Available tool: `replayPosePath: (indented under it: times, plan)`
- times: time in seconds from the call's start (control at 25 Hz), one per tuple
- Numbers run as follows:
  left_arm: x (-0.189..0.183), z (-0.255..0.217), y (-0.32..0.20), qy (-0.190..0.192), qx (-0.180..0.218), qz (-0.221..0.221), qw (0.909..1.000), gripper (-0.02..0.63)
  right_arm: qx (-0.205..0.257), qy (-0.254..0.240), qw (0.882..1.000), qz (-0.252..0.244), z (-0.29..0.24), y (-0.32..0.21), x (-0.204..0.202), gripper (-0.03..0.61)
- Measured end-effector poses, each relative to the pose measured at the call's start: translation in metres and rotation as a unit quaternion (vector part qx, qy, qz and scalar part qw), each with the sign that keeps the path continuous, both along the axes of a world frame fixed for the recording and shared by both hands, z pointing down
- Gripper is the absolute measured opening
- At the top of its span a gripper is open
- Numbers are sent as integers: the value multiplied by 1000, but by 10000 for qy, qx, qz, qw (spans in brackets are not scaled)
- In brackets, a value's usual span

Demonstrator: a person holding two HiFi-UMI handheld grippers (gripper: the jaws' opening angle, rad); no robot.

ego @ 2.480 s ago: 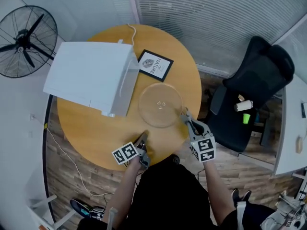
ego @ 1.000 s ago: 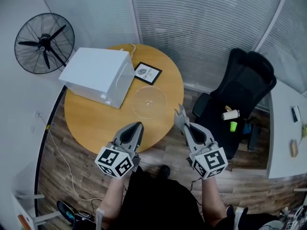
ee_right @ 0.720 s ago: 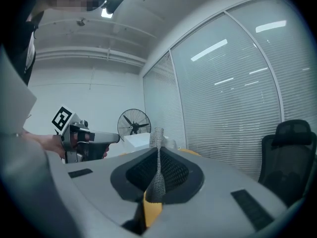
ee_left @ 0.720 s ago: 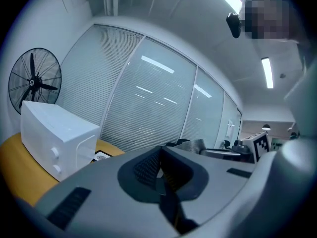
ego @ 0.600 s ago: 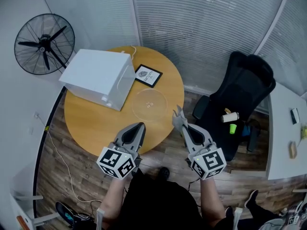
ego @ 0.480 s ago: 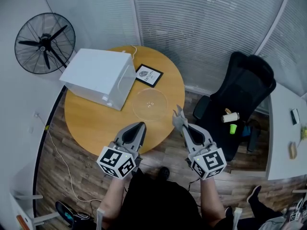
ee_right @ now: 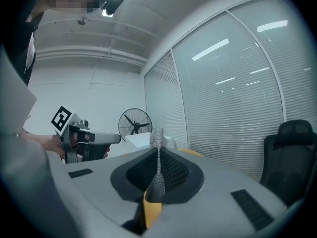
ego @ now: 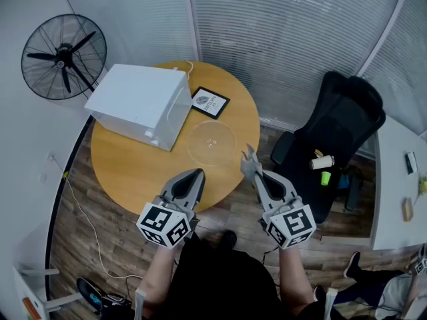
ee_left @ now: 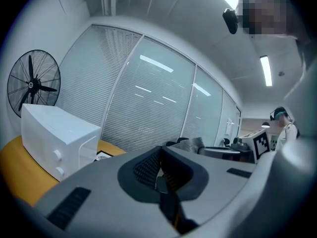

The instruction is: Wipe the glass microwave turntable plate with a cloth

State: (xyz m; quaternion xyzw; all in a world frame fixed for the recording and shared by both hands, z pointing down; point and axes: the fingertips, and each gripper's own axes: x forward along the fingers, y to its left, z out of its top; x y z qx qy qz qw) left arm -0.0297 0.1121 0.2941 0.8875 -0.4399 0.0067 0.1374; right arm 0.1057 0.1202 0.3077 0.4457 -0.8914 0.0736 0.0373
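Head view shows the round table (ego: 133,169) with the glass plate (ego: 212,143) lying flat on it, ahead of both your grippers and apart from them. Your right gripper (ego: 252,170) is nearer the plate and pinches the grey cloth (ee_right: 158,148). Your left gripper (ego: 195,175) is closed with nothing in it.

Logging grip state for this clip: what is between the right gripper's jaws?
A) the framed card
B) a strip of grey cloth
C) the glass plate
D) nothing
B: in the right gripper view, the right gripper has its jaws closed on a thin grey mesh cloth that sticks up past their tips. The glass plate lies on the round table, apart from it.
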Motion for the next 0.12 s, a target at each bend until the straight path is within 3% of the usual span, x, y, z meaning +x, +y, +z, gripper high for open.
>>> replayPosePath:
  times: [0.12]
  plan:
    - [-1, 1, 0, -6, -3, 11, 10000, -2, -6, 6, 10000, 22, 1, -1, -1, 20]
